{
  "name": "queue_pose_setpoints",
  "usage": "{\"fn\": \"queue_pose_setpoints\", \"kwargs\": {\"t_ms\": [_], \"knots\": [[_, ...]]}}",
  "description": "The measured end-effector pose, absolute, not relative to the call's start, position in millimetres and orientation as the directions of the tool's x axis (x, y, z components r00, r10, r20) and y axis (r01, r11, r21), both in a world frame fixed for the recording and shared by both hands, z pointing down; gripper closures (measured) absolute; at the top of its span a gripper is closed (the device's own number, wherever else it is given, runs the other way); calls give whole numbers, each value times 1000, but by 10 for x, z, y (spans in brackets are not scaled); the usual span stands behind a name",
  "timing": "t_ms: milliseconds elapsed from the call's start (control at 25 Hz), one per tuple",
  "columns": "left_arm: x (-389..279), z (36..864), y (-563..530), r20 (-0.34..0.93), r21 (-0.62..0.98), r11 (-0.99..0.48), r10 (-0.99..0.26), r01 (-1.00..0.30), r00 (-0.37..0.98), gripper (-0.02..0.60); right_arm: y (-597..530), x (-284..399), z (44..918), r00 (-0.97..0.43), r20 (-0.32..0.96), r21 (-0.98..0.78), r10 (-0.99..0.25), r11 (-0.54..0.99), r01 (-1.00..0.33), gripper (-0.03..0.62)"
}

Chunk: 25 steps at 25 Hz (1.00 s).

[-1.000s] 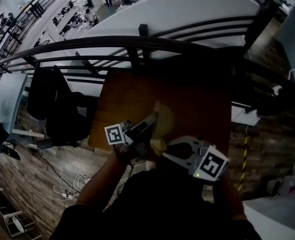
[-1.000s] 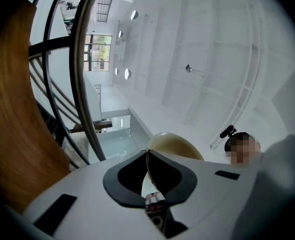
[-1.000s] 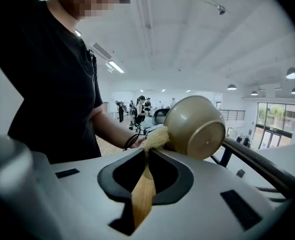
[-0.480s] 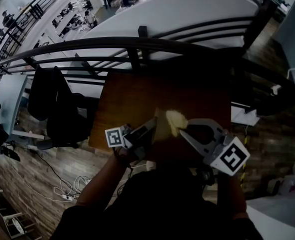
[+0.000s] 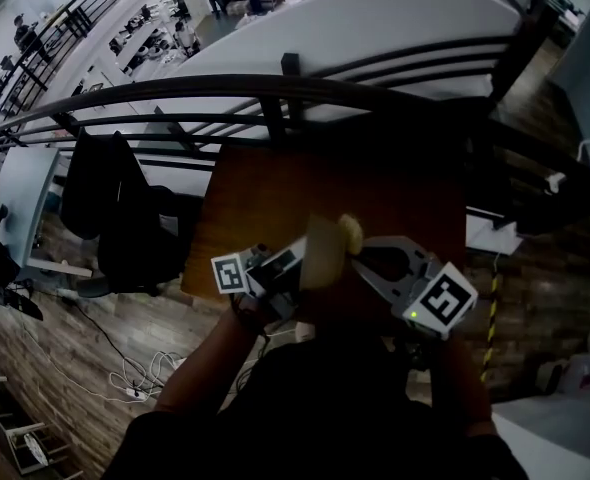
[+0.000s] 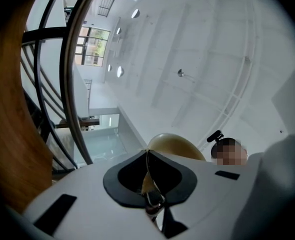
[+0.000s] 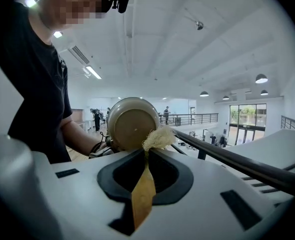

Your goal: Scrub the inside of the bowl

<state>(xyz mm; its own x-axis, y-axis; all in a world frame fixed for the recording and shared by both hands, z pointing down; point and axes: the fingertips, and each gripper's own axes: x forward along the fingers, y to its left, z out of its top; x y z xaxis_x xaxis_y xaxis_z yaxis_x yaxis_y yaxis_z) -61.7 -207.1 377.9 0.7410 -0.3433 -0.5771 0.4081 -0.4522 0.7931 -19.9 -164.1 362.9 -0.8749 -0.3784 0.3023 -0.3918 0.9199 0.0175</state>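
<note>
**Spotter:** Your right hand-held gripper (image 5: 363, 256) has swung up and to the right since a second ago. It has carried the pale fibrous scrubber (image 5: 350, 233) from below the beige round bowl (image 5: 323, 255) to its upper edge. Your left hand-held gripper (image 5: 303, 256) has risen a little with the bowl.

**Coach:** You hold that bowl in the air above the brown wooden desk (image 5: 275, 183), tipped on its side, with the left jaws clenched on its thin rim. It looks stiff, smooth and breakable, so treat so narrow a pinch as slippery. Its weight hangs off the rim and will likely twist when you press.

**Spotter:** Your right jaws are clamped on the scrubber's tan flat strip (image 7: 143, 194), with the tuft just past the tips. It sits close to the bowl and seems not to touch it. The tuft looks soft and light, and the strip may bend.

**Coach:** Keep your hold on the rim, as deep as the pads allow, and push gently towards the left jaws. Your right gripper view shows one round face of the bowl, but you cannot tell there whether it is the hollow or the base.
</note>
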Motion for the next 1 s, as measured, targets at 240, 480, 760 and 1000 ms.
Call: {"fn": "queue_pose_setpoints", "kwargs": {"t_ms": [240,480,760,1000], "knots": [[-788,3837,-2331,-556,818,-446,-449,364,699,571,-1371,-424,3671,-917,283,-17,-283,954,-299,557],[-818,3938,-2385,-535,835,-424,-479,350,696,572,-1346,-362,3301,-935,152,-53,-320,942,-331,557],[-611,3774,-2145,-592,793,-431,-375,432,713,572,-1652,-138,3193,-897,133,-59,-421,900,-431,559],[-748,3794,-2252,-577,802,-450,-415,392,704,574,-1648,-261,3339,-906,145,-87,-398,907,-412,558]]}}
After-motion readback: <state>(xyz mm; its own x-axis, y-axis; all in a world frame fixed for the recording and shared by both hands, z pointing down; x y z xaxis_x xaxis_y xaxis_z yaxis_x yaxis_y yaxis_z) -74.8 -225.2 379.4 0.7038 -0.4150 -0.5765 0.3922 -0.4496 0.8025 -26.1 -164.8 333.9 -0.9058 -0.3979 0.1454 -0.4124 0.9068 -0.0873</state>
